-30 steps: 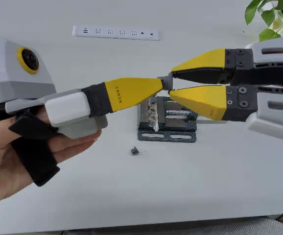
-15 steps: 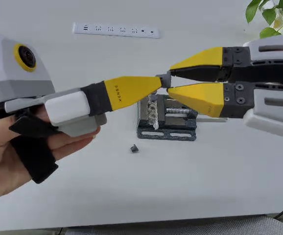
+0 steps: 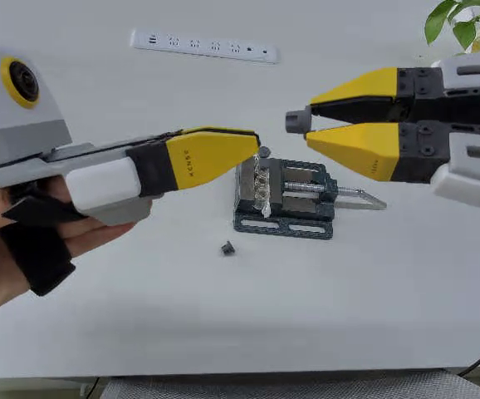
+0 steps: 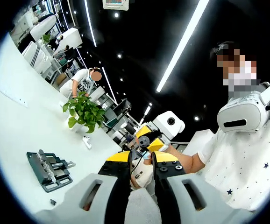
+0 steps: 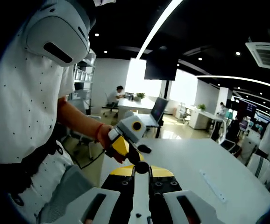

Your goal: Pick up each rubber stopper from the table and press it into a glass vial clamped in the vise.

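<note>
My right gripper (image 3: 306, 123) pinches a grey rubber stopper (image 3: 296, 122) at the very tips of the jaws, up in the air and well clear of the vise (image 3: 306, 218). My left gripper (image 3: 255, 143) has its jaws a little apart with nothing between them, and its tip hangs over the row of glass vials (image 3: 262, 191) clamped in the vise. A second stopper (image 3: 227, 248) sits on the table (image 3: 182, 307) just in front of the vise. The main risk, I think, is the shallow tip grip, since the stopper could squirt out when pushed down. It could also meet a vial mouth off-centre and chip or tilt the glass. The left gripper could block the way down.
</note>
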`<state>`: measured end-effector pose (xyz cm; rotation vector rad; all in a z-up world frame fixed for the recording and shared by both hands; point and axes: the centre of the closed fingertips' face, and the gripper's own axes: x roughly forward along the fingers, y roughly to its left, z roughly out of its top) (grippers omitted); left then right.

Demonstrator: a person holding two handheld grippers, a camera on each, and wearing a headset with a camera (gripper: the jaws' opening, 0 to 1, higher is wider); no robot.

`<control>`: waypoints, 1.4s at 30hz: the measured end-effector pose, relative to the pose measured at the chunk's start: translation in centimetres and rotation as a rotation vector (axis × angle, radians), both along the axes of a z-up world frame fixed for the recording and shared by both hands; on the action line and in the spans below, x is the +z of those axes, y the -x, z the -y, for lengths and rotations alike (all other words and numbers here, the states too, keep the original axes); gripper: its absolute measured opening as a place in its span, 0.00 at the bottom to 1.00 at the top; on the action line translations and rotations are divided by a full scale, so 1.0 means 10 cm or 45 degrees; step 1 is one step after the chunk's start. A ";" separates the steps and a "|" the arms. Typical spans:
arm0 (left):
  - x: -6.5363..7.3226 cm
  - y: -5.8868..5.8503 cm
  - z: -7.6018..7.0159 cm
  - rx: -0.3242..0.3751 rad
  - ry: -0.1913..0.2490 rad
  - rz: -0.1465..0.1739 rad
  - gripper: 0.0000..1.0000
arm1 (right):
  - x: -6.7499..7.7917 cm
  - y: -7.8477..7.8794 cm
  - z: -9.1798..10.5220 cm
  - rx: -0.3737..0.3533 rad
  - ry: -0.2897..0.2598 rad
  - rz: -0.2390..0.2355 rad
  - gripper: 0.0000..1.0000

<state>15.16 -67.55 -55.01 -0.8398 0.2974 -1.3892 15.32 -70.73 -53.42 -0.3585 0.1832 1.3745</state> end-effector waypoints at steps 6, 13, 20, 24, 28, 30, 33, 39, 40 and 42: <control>-0.19 -0.04 -0.07 0.065 -0.134 0.092 0.27 | -0.15 -0.23 0.10 -0.053 0.094 -0.030 0.06; -0.47 -0.10 -0.12 0.136 -0.339 0.224 0.48 | -0.41 -0.50 0.17 -0.091 0.264 -0.049 0.06; -0.75 -0.18 -0.14 0.193 -0.558 0.389 0.69 | -0.74 -0.71 0.16 -0.083 0.456 -0.145 0.06; -0.95 -0.17 -0.12 0.183 -0.688 0.493 0.79 | -0.94 -0.86 0.12 -0.089 0.552 -0.202 0.06; -1.12 -0.16 -0.11 0.174 -0.775 0.550 0.85 | -1.13 -0.99 0.10 -0.072 0.649 -0.219 0.06; -1.22 -0.17 -0.12 0.166 -0.820 0.556 0.90 | -1.25 -1.01 0.10 -0.060 0.713 -0.264 0.06; -1.35 -0.16 -0.11 0.153 -0.885 0.613 0.95 | -1.40 -1.04 0.11 -0.047 0.784 -0.290 0.06; -1.57 -0.16 -0.10 0.114 -0.964 0.644 0.99 | -1.72 -1.14 0.15 -0.043 0.901 -0.330 0.06; -1.59 -0.16 -0.09 0.111 -0.968 0.648 0.99 | -1.75 -1.14 0.16 -0.041 0.914 -0.336 0.06; -1.66 -0.16 -0.09 0.089 -0.990 0.645 0.99 | -1.85 -1.17 0.19 -0.048 0.955 -0.353 0.06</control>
